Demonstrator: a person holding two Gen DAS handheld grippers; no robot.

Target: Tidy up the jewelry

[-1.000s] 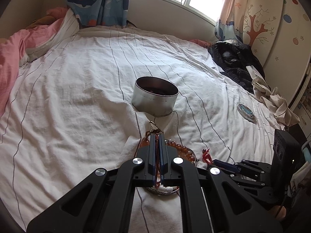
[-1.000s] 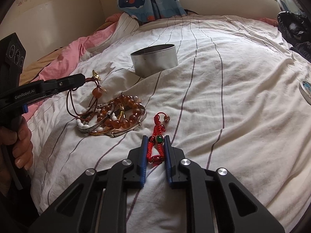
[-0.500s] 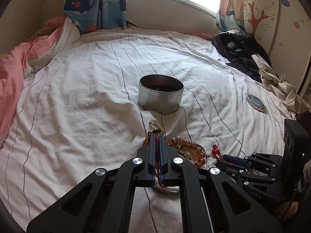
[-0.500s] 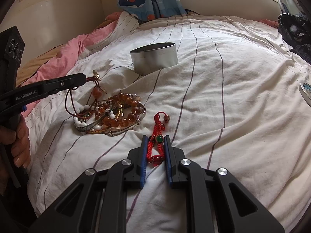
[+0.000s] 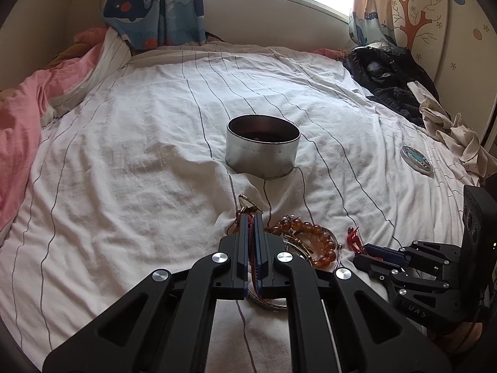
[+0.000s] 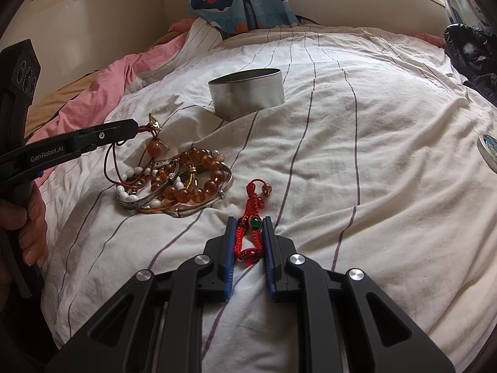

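Observation:
My left gripper [image 5: 251,217] is shut on a red-brown cord necklace [image 6: 109,161]. Its gold pendant [image 5: 248,202] sticks out past the tips, and an amber bead [image 6: 154,147] hangs below. The cord trails down into a pile of amber, white and silver bracelets [image 6: 183,186] on the bed. To the right of the pile, my right gripper [image 6: 249,228] is shut on a red braided bracelet [image 6: 248,214] with a green bead, which lies on the sheet. A round metal tin [image 5: 261,158] stands open-topped beyond the jewelry.
The white striped sheet [image 5: 124,161] covers the bed. A round tin lid [image 5: 416,158] lies at the right. Dark clothes [image 5: 388,77] and a cream cloth [image 5: 450,127] are heaped along the right edge, with pink bedding [image 5: 18,115] at the left. A hand [image 6: 28,227] holds the left gripper's handle.
The left wrist view has rolled slightly, so the bed and tin now sit more level. Both grippers keep their places and their holds.

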